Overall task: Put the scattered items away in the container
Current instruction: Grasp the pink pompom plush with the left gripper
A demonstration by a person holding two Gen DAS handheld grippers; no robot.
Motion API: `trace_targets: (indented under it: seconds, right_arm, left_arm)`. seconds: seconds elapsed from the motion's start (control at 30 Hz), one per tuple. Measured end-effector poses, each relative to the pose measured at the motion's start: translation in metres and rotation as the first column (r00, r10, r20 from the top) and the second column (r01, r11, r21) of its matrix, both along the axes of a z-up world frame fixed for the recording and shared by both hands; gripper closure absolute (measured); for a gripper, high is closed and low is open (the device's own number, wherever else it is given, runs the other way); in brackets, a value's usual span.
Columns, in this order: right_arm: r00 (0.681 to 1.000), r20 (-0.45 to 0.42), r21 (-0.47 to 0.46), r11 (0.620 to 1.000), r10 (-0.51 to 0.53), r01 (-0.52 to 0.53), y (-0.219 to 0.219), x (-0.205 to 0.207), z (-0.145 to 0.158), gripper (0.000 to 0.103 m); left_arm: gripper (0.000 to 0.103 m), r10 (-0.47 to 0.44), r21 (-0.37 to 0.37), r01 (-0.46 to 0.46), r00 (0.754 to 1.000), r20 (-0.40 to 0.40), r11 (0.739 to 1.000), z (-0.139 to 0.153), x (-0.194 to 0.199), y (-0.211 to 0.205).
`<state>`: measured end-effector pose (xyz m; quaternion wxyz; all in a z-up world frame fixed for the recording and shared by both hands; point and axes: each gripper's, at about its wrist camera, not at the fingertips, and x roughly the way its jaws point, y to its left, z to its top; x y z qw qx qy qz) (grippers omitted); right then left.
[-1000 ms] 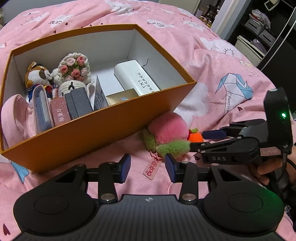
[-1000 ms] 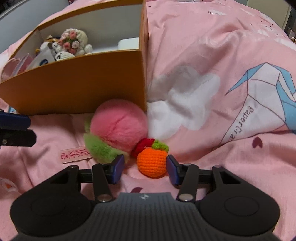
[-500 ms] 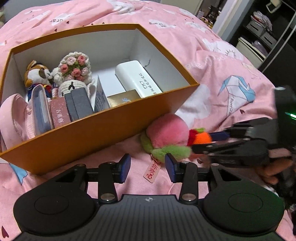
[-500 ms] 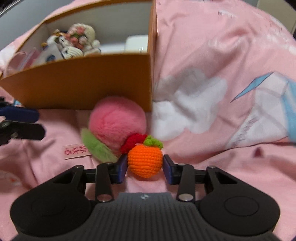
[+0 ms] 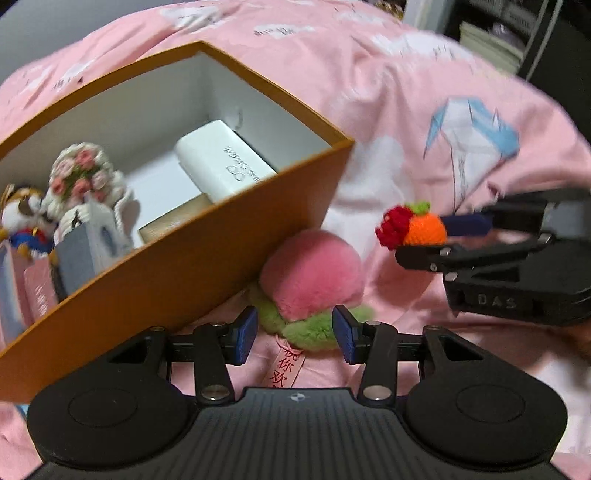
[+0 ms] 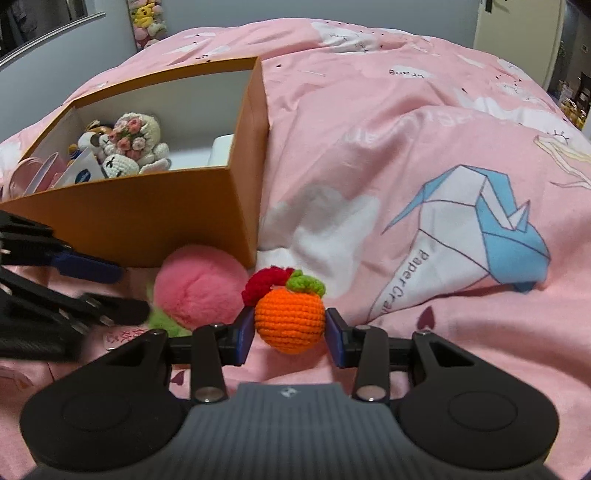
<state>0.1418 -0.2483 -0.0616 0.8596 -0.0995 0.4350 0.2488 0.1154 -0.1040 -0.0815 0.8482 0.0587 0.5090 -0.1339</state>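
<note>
My right gripper (image 6: 290, 338) is shut on an orange crochet fruit (image 6: 290, 319) with a green leaf and a red crochet piece attached, and holds it just above the pink bedding. The left wrist view shows that fruit (image 5: 424, 229) raised at the right, in the right gripper (image 5: 439, 236). A pink plush peach (image 5: 310, 273) with green leaves lies against the near corner of the orange box (image 5: 184, 266). My left gripper (image 5: 294, 334) is opening, with the peach's green leaf between its fingers and neither pad pressing on it. A pink tag (image 5: 286, 369) trails from the peach.
Inside the box (image 6: 147, 221) lie a white case (image 5: 221, 162), a crochet bouquet doll (image 5: 85, 173), a plush dog (image 5: 22, 210) and several small packets. The pink quilt with a paper crane print (image 6: 476, 218) spreads to the right. Dark shelves (image 5: 517, 29) stand beyond the bed.
My right gripper closed on the orange crochet fruit and lifted it off the bedding. My left gripper moved right, up to the plush peach, and its jaws widened slightly.
</note>
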Motion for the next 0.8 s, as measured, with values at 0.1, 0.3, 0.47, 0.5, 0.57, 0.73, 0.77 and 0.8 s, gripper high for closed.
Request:
trace_targets:
  seconds: [0.1,0.3,0.47,0.5,0.57,0.73,0.77,0.8]
  right_arm:
    - [1.000,-0.007,0.005,1.000,-0.003,0.003,0.001,0.002,-0.004,0.059]
    - [1.000,-0.020,0.010,1.000,0.004,-0.003,0.002,0.003,-0.009,0.059]
    - [1.000,-0.027,0.015,1.000,0.000,0.001,0.001,0.004,-0.010,0.059]
    - [1.000,-0.028,0.015,1.000,-0.001,0.001,0.001,0.005,-0.010,0.059]
    - [1.000,-0.029,0.014,1.000,0.001,0.000,0.001,0.005,-0.011,0.059]
    - [1.000,-0.031,0.009,1.000,0.002,-0.002,0.003,0.005,-0.011,0.059]
    - [1.000,-0.031,0.009,1.000,0.002,-0.002,0.003,0.005,-0.011,0.059]
    - [1.000,-0.031,0.009,1.000,0.002,-0.002,0.003,0.005,-0.011,0.059]
  left_arm:
    - [0.051,-0.036,0.036,0.036,0.999,-0.004,0.999,-0.008,0.003,-0.012]
    - [0.051,-0.035,-0.009,0.035,0.998,-0.058,0.999,-0.026,0.023,-0.014]
    - [0.051,-0.027,0.004,0.028,0.996,-0.081,1.000,-0.039,0.035,-0.017]
    - [0.051,-0.027,0.005,0.027,0.996,-0.088,1.000,-0.042,0.036,-0.018]
    - [0.050,-0.027,0.009,0.028,0.995,-0.097,1.000,-0.049,0.038,-0.019]
    - [0.052,-0.038,0.023,0.040,0.995,-0.088,0.999,-0.060,0.037,-0.020]
    - [0.053,-0.040,0.025,0.042,0.995,-0.086,0.999,-0.061,0.036,-0.019]
    - [0.054,-0.043,0.029,0.045,0.996,-0.084,0.999,-0.061,0.035,-0.020]
